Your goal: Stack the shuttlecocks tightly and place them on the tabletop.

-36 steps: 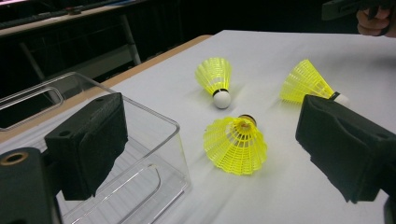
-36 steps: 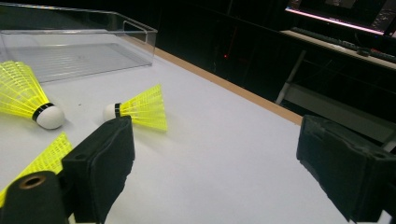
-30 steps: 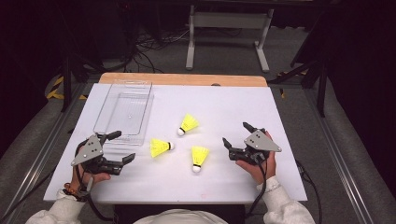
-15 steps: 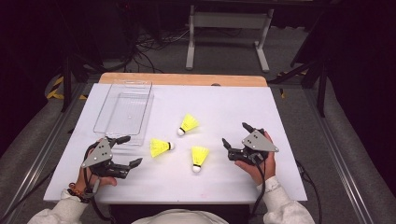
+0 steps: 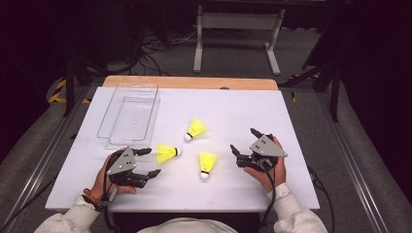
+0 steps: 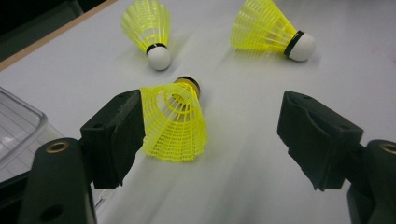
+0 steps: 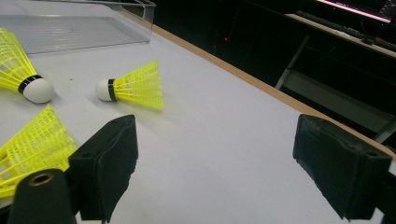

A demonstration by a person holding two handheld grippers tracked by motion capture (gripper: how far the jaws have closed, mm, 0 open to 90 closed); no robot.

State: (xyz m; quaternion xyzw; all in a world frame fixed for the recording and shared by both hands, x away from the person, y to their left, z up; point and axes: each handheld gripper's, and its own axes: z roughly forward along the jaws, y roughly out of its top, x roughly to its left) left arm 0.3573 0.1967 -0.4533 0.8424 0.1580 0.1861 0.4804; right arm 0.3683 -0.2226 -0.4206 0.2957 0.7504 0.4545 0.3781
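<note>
Since a second ago your left tool (image 5: 147,162) has slid toward the shuttlecocks; your right tool (image 5: 244,146) has barely shifted.

Left tool: jaws wide apart, gripping nothing. In the left gripper view one jaw sits right against the skirt of the nearest shuttlecock (image 6: 175,122), the other well off to its far side. It looks lined up to straddle that skirt, likely because the mesh gives an easy hold.

Right tool: jaws also apart, empty, resting low beside the front shuttlecock (image 5: 207,164), probably waiting its turn.

All three shuttlecocks lie on their sides on the white tabletop (image 5: 272,116). The third shuttlecock (image 5: 195,129) lies beyond the nearest one. The clear tray (image 5: 127,116) is empty, just beyond your left tool, a plausible drop spot.
</note>
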